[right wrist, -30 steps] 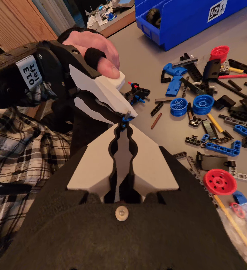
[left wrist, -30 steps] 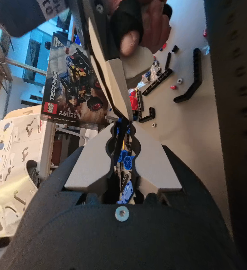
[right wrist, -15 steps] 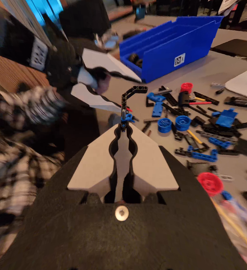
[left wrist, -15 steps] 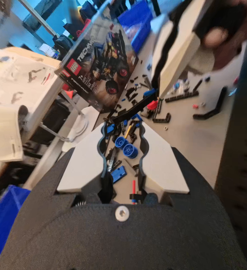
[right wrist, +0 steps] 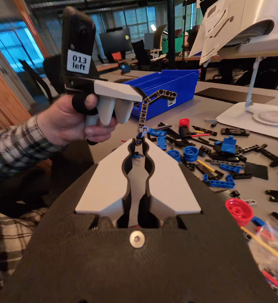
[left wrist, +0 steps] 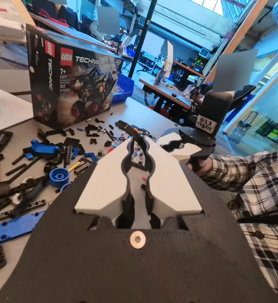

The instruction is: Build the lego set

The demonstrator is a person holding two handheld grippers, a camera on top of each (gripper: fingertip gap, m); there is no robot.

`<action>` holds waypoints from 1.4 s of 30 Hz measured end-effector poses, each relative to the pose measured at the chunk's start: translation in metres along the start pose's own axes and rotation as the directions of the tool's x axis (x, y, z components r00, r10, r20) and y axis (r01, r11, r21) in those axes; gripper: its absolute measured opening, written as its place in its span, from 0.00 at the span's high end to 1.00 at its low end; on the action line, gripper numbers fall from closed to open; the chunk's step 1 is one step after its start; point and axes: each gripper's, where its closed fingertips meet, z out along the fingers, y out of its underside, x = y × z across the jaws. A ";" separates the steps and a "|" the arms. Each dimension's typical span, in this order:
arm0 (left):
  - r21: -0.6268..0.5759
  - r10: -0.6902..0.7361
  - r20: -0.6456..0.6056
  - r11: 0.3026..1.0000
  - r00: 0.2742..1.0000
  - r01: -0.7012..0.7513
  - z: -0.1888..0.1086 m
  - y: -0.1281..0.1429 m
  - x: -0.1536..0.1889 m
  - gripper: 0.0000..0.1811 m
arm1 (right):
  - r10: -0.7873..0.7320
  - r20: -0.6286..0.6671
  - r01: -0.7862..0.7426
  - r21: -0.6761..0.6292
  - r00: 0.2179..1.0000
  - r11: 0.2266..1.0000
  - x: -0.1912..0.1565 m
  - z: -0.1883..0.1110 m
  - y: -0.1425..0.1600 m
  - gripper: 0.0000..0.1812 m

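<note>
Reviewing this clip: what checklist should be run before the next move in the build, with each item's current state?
1. Right claw shut on the lower end of the bent black beam: ok.
2. Left claw shut on the beam's upper part, near the bend: ok.
3. Beam held in the air, off the table: ok.
4. Blue piece on the beam just above the right claw, fully pushed in: cannot tell.
5. Instruction booklet open on its stand, in sight: ok.
</note>
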 end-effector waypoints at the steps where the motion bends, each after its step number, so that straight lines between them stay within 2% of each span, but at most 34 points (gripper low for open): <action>1: -0.005 -0.014 -0.007 1.000 1.000 0.014 0.001 0.001 0.000 0.95 | -0.035 -0.026 0.035 -0.003 0.999 0.999 0.001 0.000 0.000 0.97; 4: -0.042 -0.015 -0.036 0.999 0.999 0.014 0.007 0.009 0.005 0.82 | -0.155 -0.107 0.152 -0.030 0.982 0.988 0.003 0.001 0.001 0.97; 6: -0.053 -0.002 -0.041 0.999 0.999 -0.001 0.011 0.012 0.006 0.91 | -0.181 -0.133 0.179 -0.030 0.974 0.983 0.000 0.003 -0.003 0.97; 8: -0.063 0.004 -0.049 0.998 0.999 -0.007 0.012 0.012 0.007 0.94 | -0.213 -0.165 0.206 -0.054 0.963 0.977 0.002 0.006 0.000 0.97; 10: -0.094 0.015 -0.068 0.995 0.998 -0.022 0.013 0.014 0.009 0.95 | -0.191 -0.125 0.182 -0.078 0.974 0.980 -0.001 0.009 0.005 0.97; 15: -0.240 0.040 -0.088 0.969 0.995 -0.061 0.013 0.023 0.004 0.96 | -0.198 0.008 0.197 -0.123 0.980 0.973 -0.011 -0.006 0.009 0.85; 18: -0.450 0.118 -0.110 0.879 0.987 -0.155 0.015 0.052 0.003 0.96 | -0.242 -0.062 0.236 -0.098 0.968 0.967 0.011 -0.027 -0.008 0.86; 20: -0.596 0.177 -0.167 0.766 0.970 -0.242 0.014 0.077 0.008 0.96 | -0.308 -0.067 0.299 -0.109 0.949 0.948 0.018 -0.035 -0.019 0.86; 21: -0.632 0.209 -0.179 0.724 0.961 -0.275 0.015 0.083 0.008 0.96 | -0.365 -0.049 0.354 -0.152 0.930 0.923 0.019 -0.035 -0.017 0.86; 24: -0.738 0.246 -0.268 0.569 0.931 -0.363 0.015 0.106 0.011 0.96 | -0.450 0.102 0.457 -0.331 0.887 0.826 0.016 -0.028 0.012 0.85; 27: -0.799 0.275 -0.314 0.440 0.909 -0.409 0.016 0.121 0.008 0.96 | -0.494 0.233 0.543 -0.439 0.838 0.716 0.017 -0.023 0.045 0.92; 30: -0.837 0.244 -0.339 0.362 0.908 -0.410 0.014 0.135 0.002 0.96 | -0.428 0.319 0.533 -0.459 0.845 0.711 0.010 -0.022 0.061 1.00; 33: -0.869 0.243 -0.338 0.290 0.909 -0.400 0.011 0.148 -0.010 0.96 | -0.412 0.297 0.507 -0.529 0.862 0.680 0.025 -0.019 0.079 1.00; 37: -0.873 0.239 -0.317 0.305 0.918 -0.381 0.013 0.154 -0.018 0.88 | -0.318 0.303 0.438 -0.567 0.899 0.697 0.028 -0.017 0.096 1.00; 40: -0.859 0.275 -0.284 0.354 0.919 -0.371 0.013 0.148 -0.027 0.77 | -0.330 0.292 0.441 -0.601 0.898 0.667 0.035 -0.017 0.104 1.00; 42: -0.836 0.317 -0.229 0.419 0.920 -0.353 0.009 0.130 -0.033 0.75 | -0.347 0.289 0.451 -0.602 0.892 0.659 0.037 -0.016 0.103 1.00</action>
